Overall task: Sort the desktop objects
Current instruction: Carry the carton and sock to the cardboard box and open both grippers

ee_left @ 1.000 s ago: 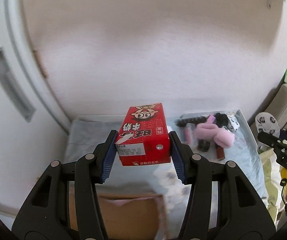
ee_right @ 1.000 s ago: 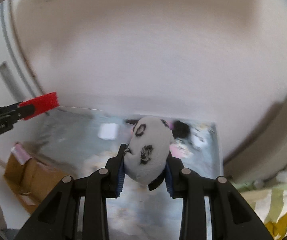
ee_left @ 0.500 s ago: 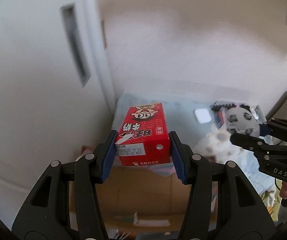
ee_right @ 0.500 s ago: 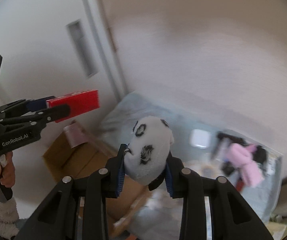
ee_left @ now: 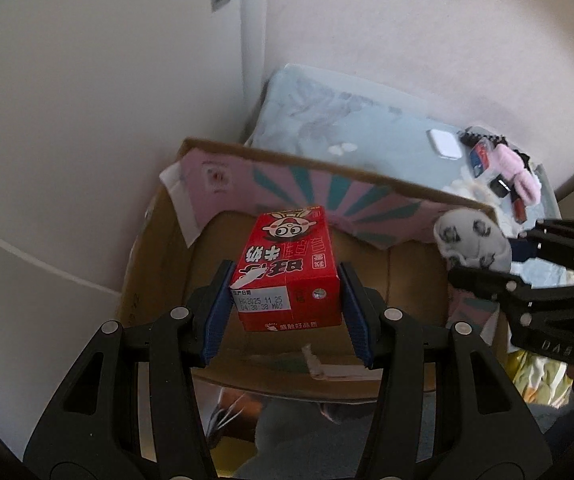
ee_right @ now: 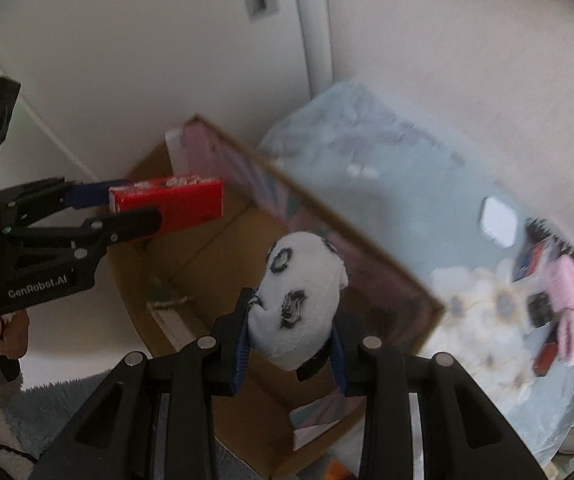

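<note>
Both tools now over one cardboard box [ee_left: 159,264]: one milk carton [ee_left: 287,272], one panda plush [ee_right: 299,304].

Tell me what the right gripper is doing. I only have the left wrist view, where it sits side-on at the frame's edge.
Observer: The right gripper is shut on the panda plush, with both blue pads pressed into its sides.
Operator: Is the plush over the box?
Observer: Yes. In the right wrist view it hangs above the open cardboard box, whose brown floor shows beneath it.
Operator: How does my own gripper look from there?
Observer: The left gripper holds the red carton, and a person's bare hand grips its handle from below.
</note>
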